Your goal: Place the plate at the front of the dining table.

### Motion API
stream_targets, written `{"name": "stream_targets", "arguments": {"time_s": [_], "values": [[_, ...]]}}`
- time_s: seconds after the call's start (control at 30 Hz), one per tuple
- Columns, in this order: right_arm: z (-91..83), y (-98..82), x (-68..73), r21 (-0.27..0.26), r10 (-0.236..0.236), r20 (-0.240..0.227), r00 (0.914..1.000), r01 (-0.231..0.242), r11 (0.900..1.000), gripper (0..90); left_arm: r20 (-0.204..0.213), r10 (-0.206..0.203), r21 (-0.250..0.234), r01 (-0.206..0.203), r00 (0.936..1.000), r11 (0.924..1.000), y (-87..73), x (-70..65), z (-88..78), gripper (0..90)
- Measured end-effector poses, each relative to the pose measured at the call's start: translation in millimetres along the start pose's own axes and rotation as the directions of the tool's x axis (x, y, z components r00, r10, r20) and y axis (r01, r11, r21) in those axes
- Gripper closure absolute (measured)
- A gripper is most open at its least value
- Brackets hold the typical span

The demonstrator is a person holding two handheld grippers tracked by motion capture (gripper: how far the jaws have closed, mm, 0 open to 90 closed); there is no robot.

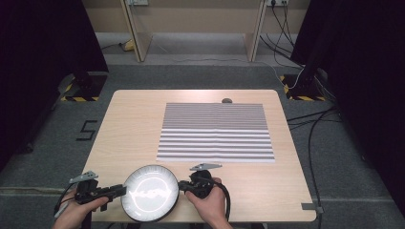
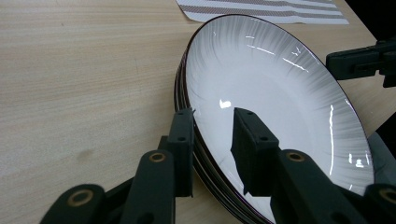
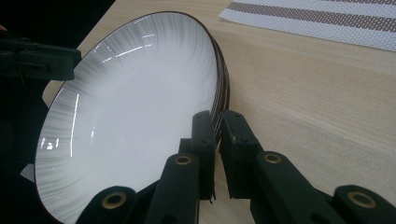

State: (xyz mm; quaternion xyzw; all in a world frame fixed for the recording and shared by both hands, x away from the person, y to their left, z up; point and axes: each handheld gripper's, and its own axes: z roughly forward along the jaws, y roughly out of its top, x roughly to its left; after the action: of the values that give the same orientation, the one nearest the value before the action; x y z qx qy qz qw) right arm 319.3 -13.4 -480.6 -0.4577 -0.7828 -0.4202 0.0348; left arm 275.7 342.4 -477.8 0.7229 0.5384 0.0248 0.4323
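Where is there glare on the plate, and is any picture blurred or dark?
High view: strong glare whitens the plate, hiding its pattern; the room's sides are dark. Left gripper view: small bright highlights on the plate, near jaws slightly soft. Right gripper view: faint streaks of reflection on the plate, left edge dark.

From above your side, the high view looks forward and down over the whole table (image 1: 200, 100) to the floor beyond. Your left gripper view sits low and close, facing along its jaws across the plate (image 2: 280, 93). Your right gripper view faces it from the opposite rim. All three share the plate and the striped mat (image 3: 317, 18).
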Motion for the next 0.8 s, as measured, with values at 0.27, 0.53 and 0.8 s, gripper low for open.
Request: {"name": "stream_targets", "arguments": {"time_s": [0.27,0.53,0.8], "values": [[-2.4,5.2,3.1,-0.025,0.037,-0.022,0.9991,-0.037,0.999,80.6,-0.001,-0.009,0.014,0.009,1.0,0.9999,0.6,0.8,1.5,68.4],[2.7,5.4,6.2,0.014,0.022,-0.009,0.9997,-0.022,1.0,83.1,-0.006,-0.015,0.025,0.015,0.9999,0.9996,0.8,1.1,2.4,69.5],[0.7,6.6,10.2,0.02,-0.001,0.02,0.9998,0.0,1.0,87.7,-0.018,-0.021,0.038,0.021,0.9996,0.999,0.6,1.5,1.5,74.6]]}}
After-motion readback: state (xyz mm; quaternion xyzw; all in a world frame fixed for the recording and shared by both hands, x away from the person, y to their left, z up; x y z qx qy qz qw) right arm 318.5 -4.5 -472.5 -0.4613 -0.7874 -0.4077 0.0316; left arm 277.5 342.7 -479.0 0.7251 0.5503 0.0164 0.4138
